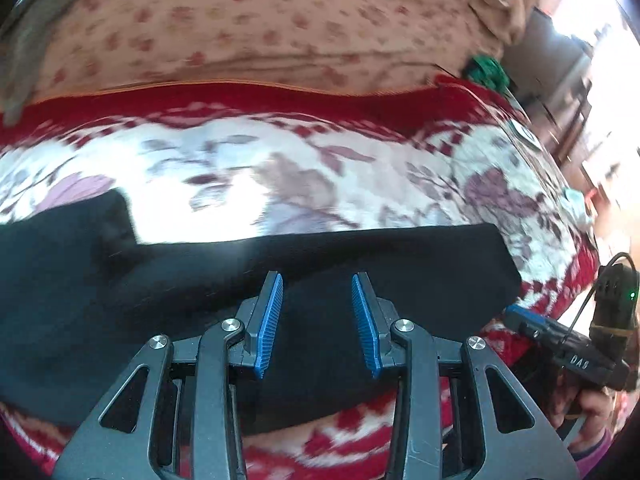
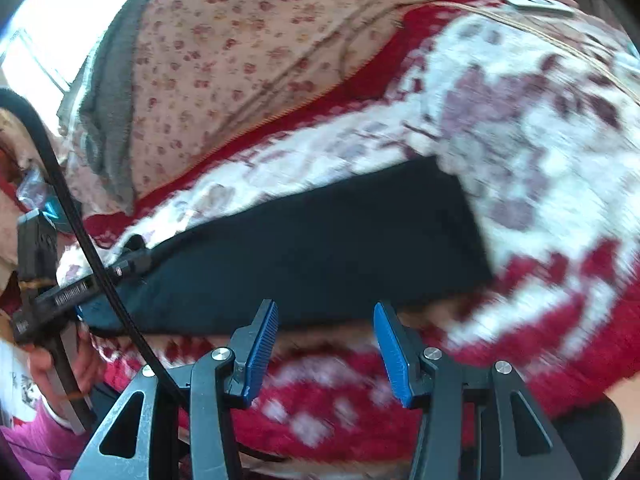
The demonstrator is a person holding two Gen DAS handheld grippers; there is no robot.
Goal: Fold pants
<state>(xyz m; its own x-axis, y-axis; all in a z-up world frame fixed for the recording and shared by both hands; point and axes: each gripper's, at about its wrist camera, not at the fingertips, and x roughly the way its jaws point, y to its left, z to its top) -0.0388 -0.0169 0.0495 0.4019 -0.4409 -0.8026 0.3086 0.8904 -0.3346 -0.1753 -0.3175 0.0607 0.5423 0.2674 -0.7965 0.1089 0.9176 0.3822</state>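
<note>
Blue-padded fingers (image 1: 269, 320) of the left gripper (image 1: 318, 322) stand apart and empty over the black pants (image 1: 360, 264), which lie folded flat on the red-and-white floral blanket (image 1: 280, 168); beyond their right tip the right gripper (image 1: 520, 318) shows, with a green cloth (image 1: 486, 70) far off. From the right wrist, the right gripper (image 2: 326, 340) also gapes empty, the pants (image 2: 320, 240) just past its fingertips, the left gripper (image 2: 132, 260) at their left end, held by a pink-sleeved hand (image 2: 60, 368).

Black pants (image 1: 200, 300): matt, soft cloth lying on a fuzzy, plush red-and-white floral blanket (image 1: 320, 168). Left gripper (image 1: 318, 292): ribbed blue pads (image 1: 270, 320) (rubbery-looking), matt black plastic arms, shiny metal rivets (image 1: 403, 325).
</note>
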